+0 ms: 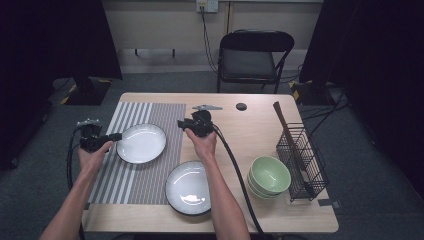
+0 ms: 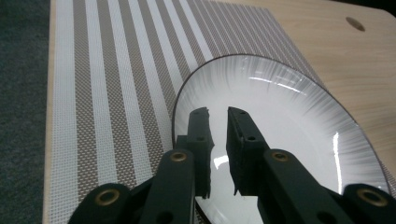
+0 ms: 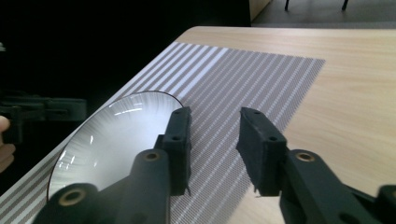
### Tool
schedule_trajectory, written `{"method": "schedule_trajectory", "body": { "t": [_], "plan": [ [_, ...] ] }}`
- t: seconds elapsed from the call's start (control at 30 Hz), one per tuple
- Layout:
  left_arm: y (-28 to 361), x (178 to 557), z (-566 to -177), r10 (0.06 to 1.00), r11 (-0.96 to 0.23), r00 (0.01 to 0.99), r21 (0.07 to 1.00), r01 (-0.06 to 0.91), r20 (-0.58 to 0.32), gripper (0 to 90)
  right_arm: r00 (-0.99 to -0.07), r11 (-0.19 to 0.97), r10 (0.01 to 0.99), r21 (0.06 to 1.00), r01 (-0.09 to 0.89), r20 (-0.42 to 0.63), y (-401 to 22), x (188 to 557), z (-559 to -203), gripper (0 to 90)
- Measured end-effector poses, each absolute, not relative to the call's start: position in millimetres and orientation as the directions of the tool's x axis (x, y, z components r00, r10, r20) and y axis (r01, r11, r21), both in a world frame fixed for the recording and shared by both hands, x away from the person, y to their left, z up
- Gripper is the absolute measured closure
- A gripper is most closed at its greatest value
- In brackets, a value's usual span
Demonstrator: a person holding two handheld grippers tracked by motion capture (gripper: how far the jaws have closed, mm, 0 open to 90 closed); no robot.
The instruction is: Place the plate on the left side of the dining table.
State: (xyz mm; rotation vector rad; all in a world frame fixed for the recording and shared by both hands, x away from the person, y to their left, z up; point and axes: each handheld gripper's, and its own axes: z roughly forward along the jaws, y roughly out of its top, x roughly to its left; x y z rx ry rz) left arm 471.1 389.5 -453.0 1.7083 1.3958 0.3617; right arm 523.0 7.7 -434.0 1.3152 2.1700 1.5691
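The white plate [image 1: 141, 143] I am working with is lying flat on the striped placemat [image 1: 145, 182], toward its far half, with its right edge close to the mat's right border. I am keeping the left gripper [image 1: 116, 136] at the plate's left rim; in the left gripper view its jaws are standing a narrow gap apart over the plate's [image 2: 280, 121] near edge, and I am seeing nothing pinched between them. I am holding the right gripper [image 1: 183, 125] just off the plate's right side, above the mat's far right corner, its jaws parted wider and gripping nothing, with the mat [image 3: 243, 88] showing between them. A second plate [image 1: 188, 188] is sitting nearer me, overlapping the mat's right edge. Stacked green bowls [image 1: 269, 176] and a wire rack [image 1: 302, 160] are standing well to the right on the table [image 1: 240, 135].
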Motion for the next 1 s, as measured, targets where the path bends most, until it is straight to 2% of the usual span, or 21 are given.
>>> {"method": "schedule_trajectory", "body": {
  "t": [0.1,0.17,0.27,0.4,0.67,1.0],
  "plan": [
    [386,468,-447,0.884,0.003,0.362,0.778,0.629,-0.297,75.1,-0.604,0.044,0.705,0.828,0.559,0.371,-1,519,-435,60.0],
    [383,465,-444,0.865,0.005,0.39,0.782,0.623,-0.317,71.5,-0.609,0.055,0.706,0.829,0.557,0.362,-5,516,-433,57.8],
    [377,461,-439,0.858,-0.023,0.418,0.791,0.611,-0.298,68.0,-0.614,0.073,0.71,0.831,0.551,0.345,-11,513,-428,53.7],
    [367,456,-432,0.822,-0.009,0.454,0.789,0.615,-0.344,62.8,-0.634,0.075,0.698,0.847,0.526,0.332,-19,506,-418,52.3],
    [334,446,-422,0.791,-0.087,0.538,0.817,0.57,-0.29,54.8,-0.645,0.1,0.703,0.857,0.506,0.299,-30,494,-409,52.3],
    [304,434,-414,0.764,-0.146,0.599,0.839,0.524,-0.24,42.7,-0.63,0.091,0.726,0.869,0.487,0.277,-48,479,-390,41.4]
  ]
}}
